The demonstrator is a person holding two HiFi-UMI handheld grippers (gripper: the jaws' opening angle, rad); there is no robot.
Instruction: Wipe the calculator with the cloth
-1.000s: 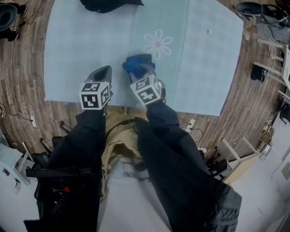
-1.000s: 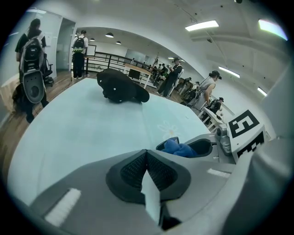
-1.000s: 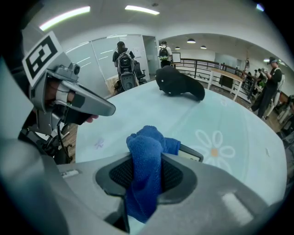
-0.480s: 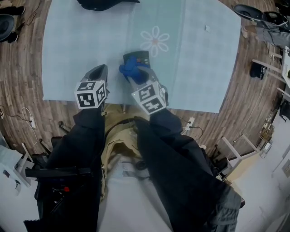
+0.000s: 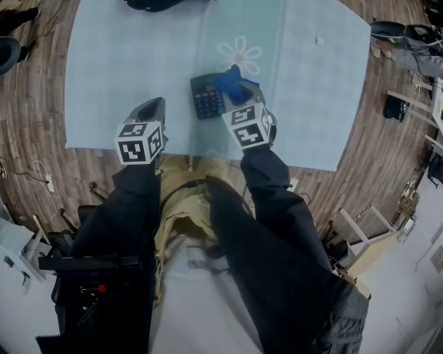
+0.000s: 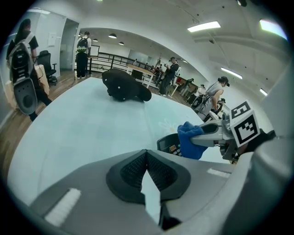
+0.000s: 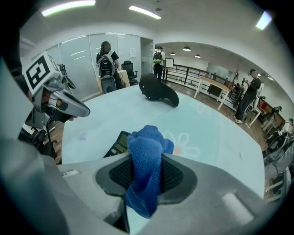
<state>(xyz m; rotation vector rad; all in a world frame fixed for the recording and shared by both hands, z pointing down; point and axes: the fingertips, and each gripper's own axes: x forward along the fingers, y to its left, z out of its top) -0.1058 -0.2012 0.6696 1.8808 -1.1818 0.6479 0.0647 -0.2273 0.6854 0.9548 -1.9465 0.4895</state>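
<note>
A dark calculator (image 5: 206,97) lies flat on the pale blue tablecloth (image 5: 111,76), keys up, near the front edge. My right gripper (image 5: 241,88) is shut on a blue cloth (image 5: 230,81), which hangs over the calculator's far right corner. In the right gripper view the cloth (image 7: 146,158) is bunched between the pads, with the calculator (image 7: 119,143) just left of it. My left gripper (image 5: 155,106) is shut on nothing and hovers to the left of the calculator, apart from it. The left gripper view shows the calculator (image 6: 168,144) partly hidden behind the cloth (image 6: 190,139).
A black bag (image 5: 156,4) lies at the table's far edge, also seen as the bag (image 7: 158,92) in the right gripper view. A flower print (image 5: 240,55) marks the tablecloth beyond the calculator. Several people stand around the room behind the table.
My right gripper has swept the cloth from the calculator's near left to its far right, uncovering the keys. The left gripper has hardly moved.
</note>
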